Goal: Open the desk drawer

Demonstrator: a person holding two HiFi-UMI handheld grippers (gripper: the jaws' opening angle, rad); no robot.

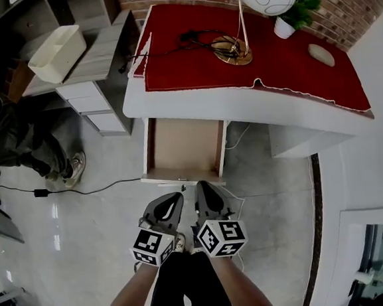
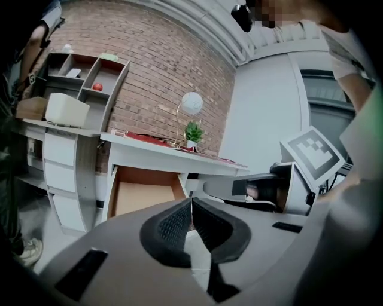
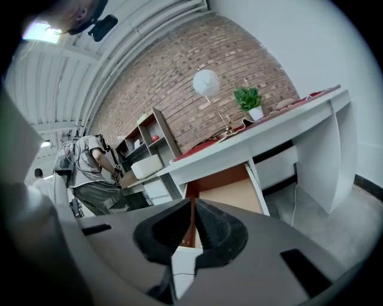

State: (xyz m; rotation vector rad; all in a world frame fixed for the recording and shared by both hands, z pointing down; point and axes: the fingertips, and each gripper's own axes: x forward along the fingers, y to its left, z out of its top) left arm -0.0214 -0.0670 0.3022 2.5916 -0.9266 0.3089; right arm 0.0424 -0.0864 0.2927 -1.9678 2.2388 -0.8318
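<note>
Nearest, left gripper [image 1: 175, 198] and right gripper [image 1: 201, 185], side by side, each backed by a cube of black-and-white square markers. Both closed, pads together, gripping nothing. Hanging just short of the drawer's front panel, not touching it.

Just beyond, desk drawer [image 1: 183, 150], pulled well out from under the front edge of the desk [image 1: 194, 105], toward its left end. White sides, bare brown bottom on show.

Farther, across the desk top, a red cloth [image 1: 290, 60] reaching nearly to every edge. On the cloth near the middle, a lamp [image 1: 232, 49] with a round gold base, a thin stem and a white globe shade, plus a black cable [image 1: 191, 39] trailing toward the left edge. Near the far right corner, a small green plant in a white pot [image 1: 286, 27]. By the right edge, a pale oval object [image 1: 321, 54].

Left of the desk, a low grey cabinet carrying a white open bin [image 1: 57, 54]; contents not discernible. At the far left, a person [image 1: 17, 137] standing beside that cabinet.
</note>
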